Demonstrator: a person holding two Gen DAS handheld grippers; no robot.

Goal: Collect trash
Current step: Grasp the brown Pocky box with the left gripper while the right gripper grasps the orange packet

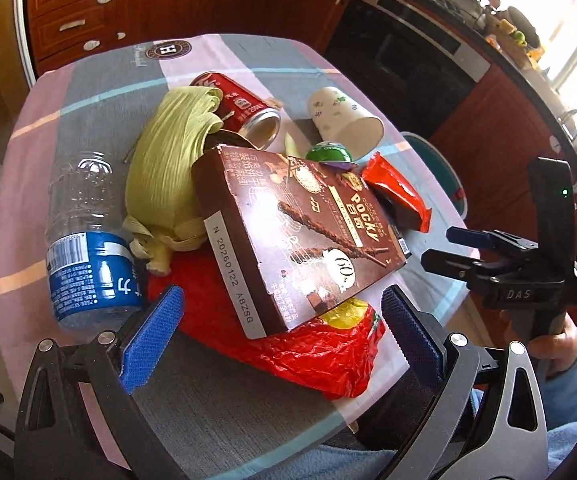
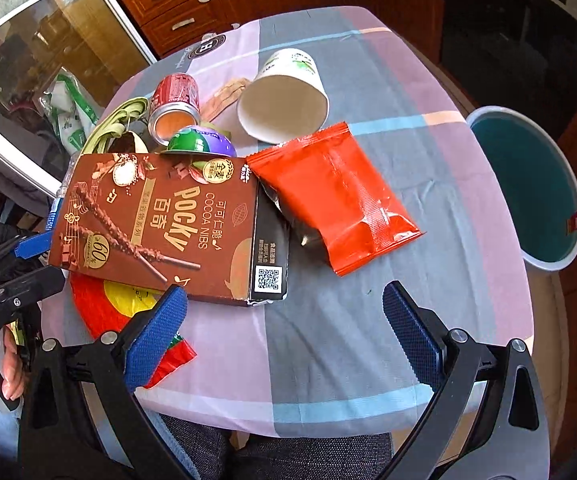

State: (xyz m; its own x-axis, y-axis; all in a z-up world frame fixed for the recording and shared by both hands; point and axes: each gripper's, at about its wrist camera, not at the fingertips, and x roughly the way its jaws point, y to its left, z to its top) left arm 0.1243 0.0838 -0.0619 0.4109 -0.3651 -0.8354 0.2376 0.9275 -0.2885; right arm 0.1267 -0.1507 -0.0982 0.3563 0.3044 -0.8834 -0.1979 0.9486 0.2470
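The trash sits in a loose pile on a small table (image 2: 368, 360) covered with a pink, grey and blue checked cloth. On top of the heap is a brown Pocky box (image 1: 300, 236), lying flat-ish and tilted, propped on a crumpled red plastic bag (image 1: 320, 352) at the near edge. Left of the box there's a bundle of pale green corn husks (image 1: 168, 152), and further left a clear plastic bottle (image 1: 88, 236) with a blue label, lying on its side.

Behind the box — toward the far side — a red soda can (image 2: 174, 106) lies tipped over with its open end facing the camera, and next to it a white paper cup (image 2: 284, 96) is also on its side. A small green and purple jelly cup (image 2: 202, 142) sits just at the far edge of the box. To the right of the box is an orange-red snack wrapper (image 2: 336, 196), touching the box's corner.

Off the right edge of the table, down on the floor, stands a teal bin (image 2: 528, 192) with a white rim.

Both claws are released, holding nothing. The left gripper (image 1: 282, 336) hovers over the near edge with the box corner and red bag between its blue pads. The right gripper (image 2: 286, 332) hangs over bare cloth, just near of the box.
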